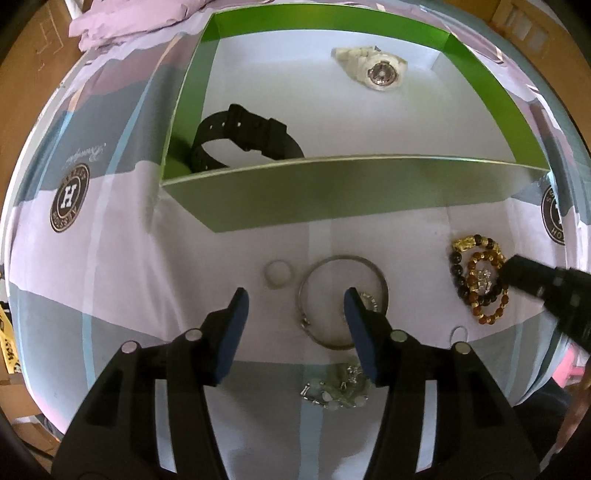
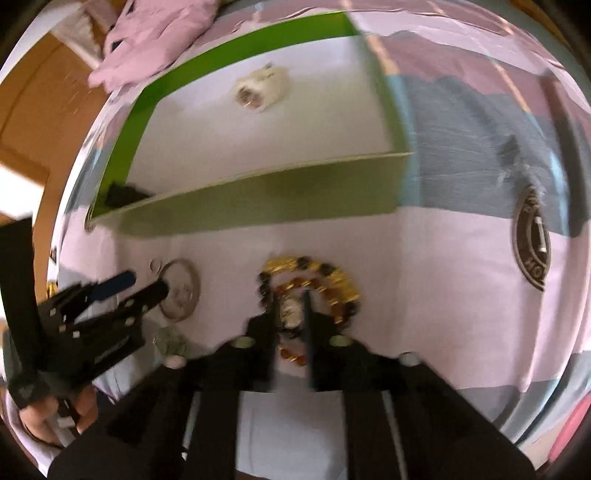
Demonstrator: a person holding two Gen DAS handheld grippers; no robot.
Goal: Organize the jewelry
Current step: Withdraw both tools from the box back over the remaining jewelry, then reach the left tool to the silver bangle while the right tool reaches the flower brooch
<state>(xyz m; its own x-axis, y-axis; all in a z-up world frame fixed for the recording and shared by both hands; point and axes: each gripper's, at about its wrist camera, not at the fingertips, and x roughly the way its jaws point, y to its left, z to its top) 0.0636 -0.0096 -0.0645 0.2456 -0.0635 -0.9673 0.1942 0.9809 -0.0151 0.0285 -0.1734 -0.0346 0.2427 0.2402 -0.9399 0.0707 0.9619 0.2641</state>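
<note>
A bedsheet [image 1: 110,266] in lilac, grey and pale blue blocks with round logo prints covers the surface, with a rumpled pink cloth [image 1: 125,22] and brown cardboard at the far edge. On it sits a green box [image 1: 332,192] holding a white watch [image 1: 373,66] and a black watch [image 1: 243,140]. The left gripper [image 1: 295,306] hovers wide open and empty over a silver bangle [image 1: 343,299], near a small ring [image 1: 277,273], while the right gripper [image 2: 290,314], narrowed around a pile of beaded bracelets [image 2: 314,284], is too blurred to judge its hold.

Home bedroom: patterned bedsheet [image 1: 110,258], pillow [image 1: 122,22].
</note>
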